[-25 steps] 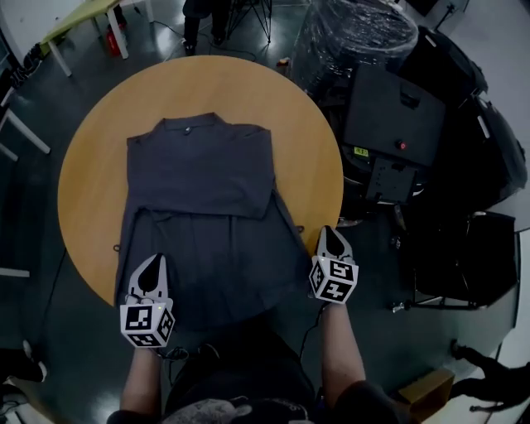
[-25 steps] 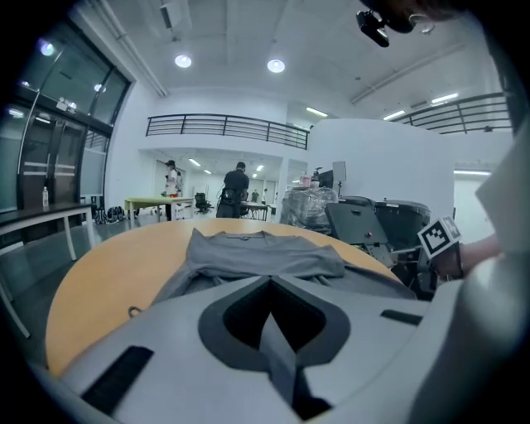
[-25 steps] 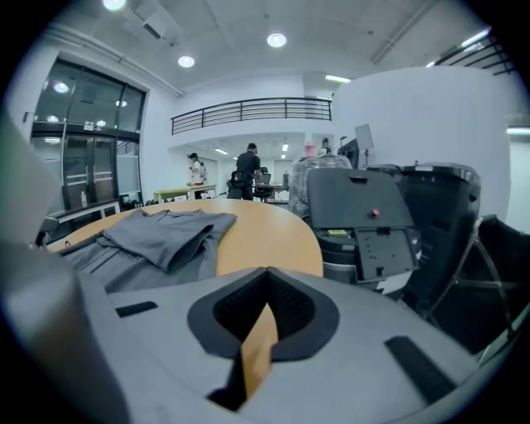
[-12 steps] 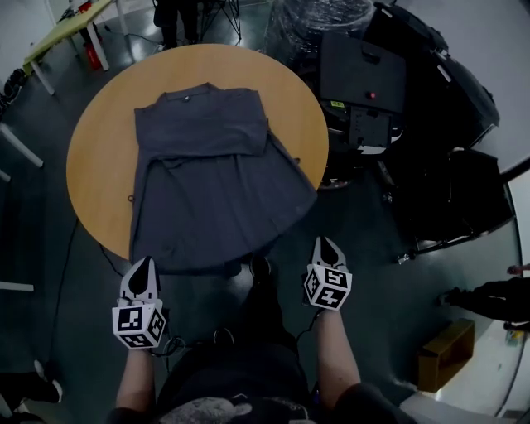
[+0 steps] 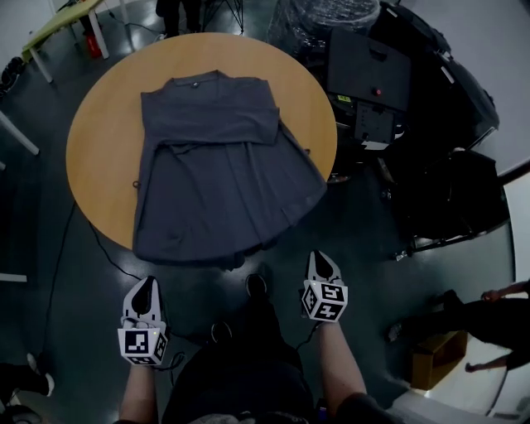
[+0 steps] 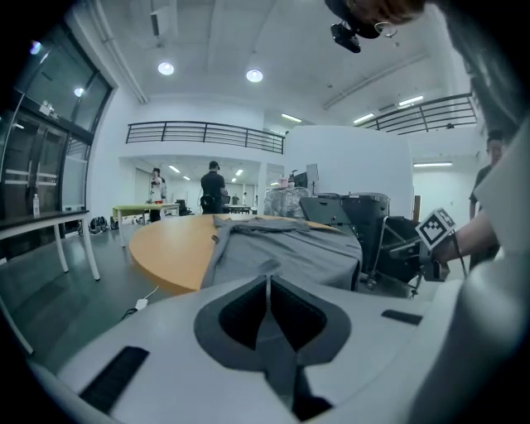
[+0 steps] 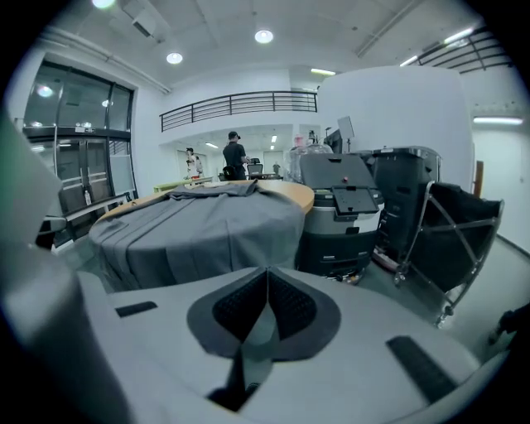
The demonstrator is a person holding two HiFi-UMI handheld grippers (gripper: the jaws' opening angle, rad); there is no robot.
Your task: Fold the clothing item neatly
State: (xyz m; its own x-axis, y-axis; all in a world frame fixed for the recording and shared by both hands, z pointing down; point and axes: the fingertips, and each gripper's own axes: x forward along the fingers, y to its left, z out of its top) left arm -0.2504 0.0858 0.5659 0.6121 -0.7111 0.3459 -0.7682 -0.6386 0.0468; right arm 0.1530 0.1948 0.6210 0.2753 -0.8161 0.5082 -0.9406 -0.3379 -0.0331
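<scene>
A dark grey garment [image 5: 219, 174] lies spread on the round wooden table [image 5: 99, 149], collar at the far side and upper part folded across. Its hem hangs over the near edge. My left gripper [image 5: 146, 284] is shut and empty, held over the floor short of the table, below the hem's left corner. My right gripper [image 5: 320, 258] is likewise shut and empty, off the hem's right corner. In the left gripper view the closed left gripper [image 6: 267, 277] points at the garment [image 6: 290, 248]. In the right gripper view the closed right gripper [image 7: 267, 272] faces the draped cloth [image 7: 207, 228].
A black equipment cart [image 5: 377, 83] and a black fabric bin [image 5: 451, 190] stand right of the table. A plastic-wrapped stack [image 5: 323, 16] is behind them. A cable [image 5: 108, 257] runs on the floor. A cardboard box [image 5: 435, 356] and a person [image 5: 497, 315] are at the lower right.
Both grippers have drawn back from the garment's hem at the near table edge, and now hang over the floor. The table sits farther off in view. The garment lies still.
</scene>
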